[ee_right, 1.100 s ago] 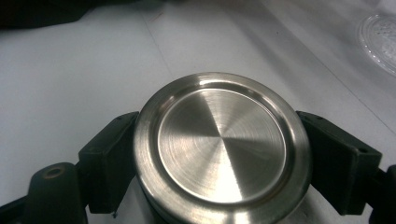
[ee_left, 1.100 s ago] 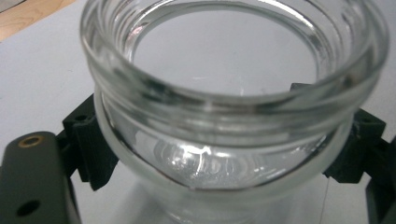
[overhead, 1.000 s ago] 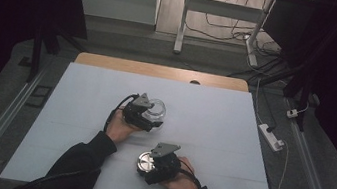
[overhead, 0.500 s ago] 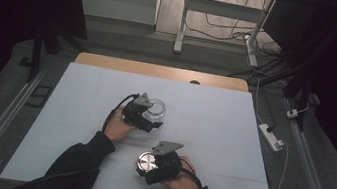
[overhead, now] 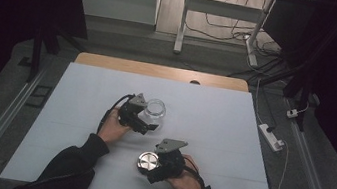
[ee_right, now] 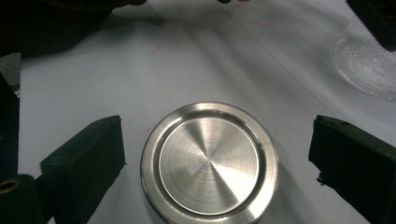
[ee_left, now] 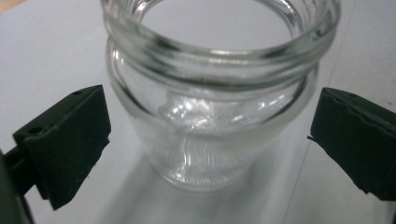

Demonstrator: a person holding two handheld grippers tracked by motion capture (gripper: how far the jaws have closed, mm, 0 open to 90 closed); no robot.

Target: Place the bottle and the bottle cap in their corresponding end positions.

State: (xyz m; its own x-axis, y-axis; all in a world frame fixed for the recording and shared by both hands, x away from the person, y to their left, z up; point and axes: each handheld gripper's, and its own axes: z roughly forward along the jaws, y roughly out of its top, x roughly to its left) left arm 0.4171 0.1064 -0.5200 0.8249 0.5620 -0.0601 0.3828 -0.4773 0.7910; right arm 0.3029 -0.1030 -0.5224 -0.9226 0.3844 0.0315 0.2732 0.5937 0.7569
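Glass jar (overhead: 154, 112) stands upright on the white table (overhead: 232, 129), with its mouth open and no lid on it. It sits near the middle of the table, between the black jaws of the left gripper (overhead: 146, 123). Seen from the left gripper view, the jar (ee_left: 212, 88) has a gap on each side — the jaws have just been opening and do not press on it.

Closer to the person lies the round metal lid (overhead: 147, 162), flat on the table and well apart from the jar. The right gripper (overhead: 155, 166) sits around it. Seen from the right gripper view, the shiny lid (ee_right: 209, 161) lies between the two jaws, and they do not touch it — these jaws have just been opening too.
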